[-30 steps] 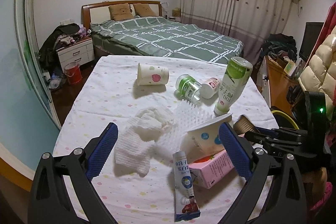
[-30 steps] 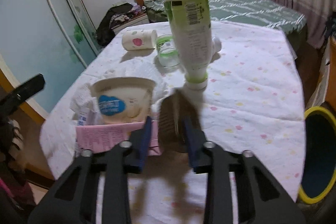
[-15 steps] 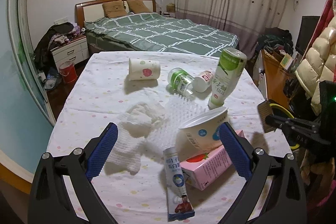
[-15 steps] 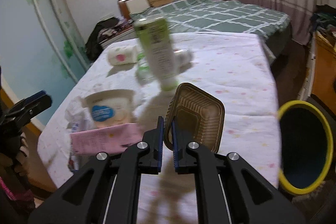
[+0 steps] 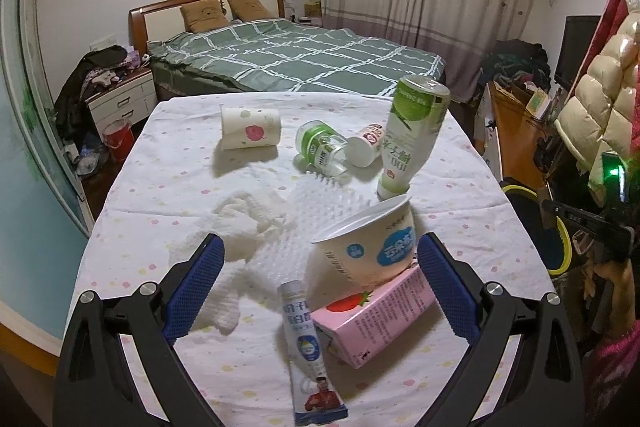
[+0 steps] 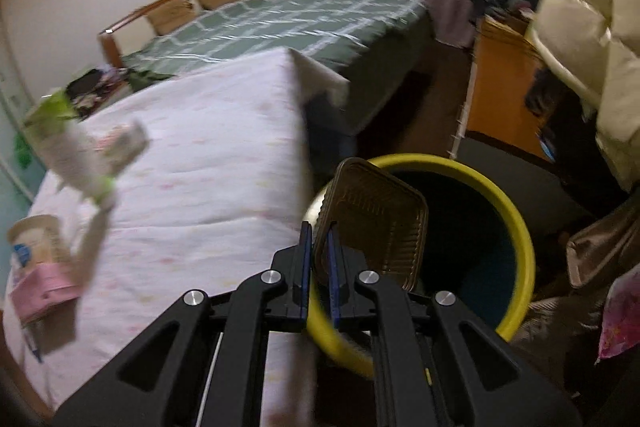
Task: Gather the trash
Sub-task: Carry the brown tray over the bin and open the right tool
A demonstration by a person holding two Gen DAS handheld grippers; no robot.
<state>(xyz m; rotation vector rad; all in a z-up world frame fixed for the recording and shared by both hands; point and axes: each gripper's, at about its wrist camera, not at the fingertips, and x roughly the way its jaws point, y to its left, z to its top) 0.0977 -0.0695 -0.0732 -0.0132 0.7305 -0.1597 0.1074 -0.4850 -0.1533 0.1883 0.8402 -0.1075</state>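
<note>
Bin (image 6: 524, 251) interior dark; brown tray (image 6: 380, 223) base hidden between fingers (image 6: 305, 259).

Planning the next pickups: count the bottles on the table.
3: a tall green-and-white bottle standing cap-down, a small clear green-labelled bottle lying beside it, and a small white bottle between them. Others may hide behind the yogurt cup.

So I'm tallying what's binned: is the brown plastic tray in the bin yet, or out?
Out. The right claw is shut on the brown plastic tray, holding it above the yellow-rimmed bin.
</note>
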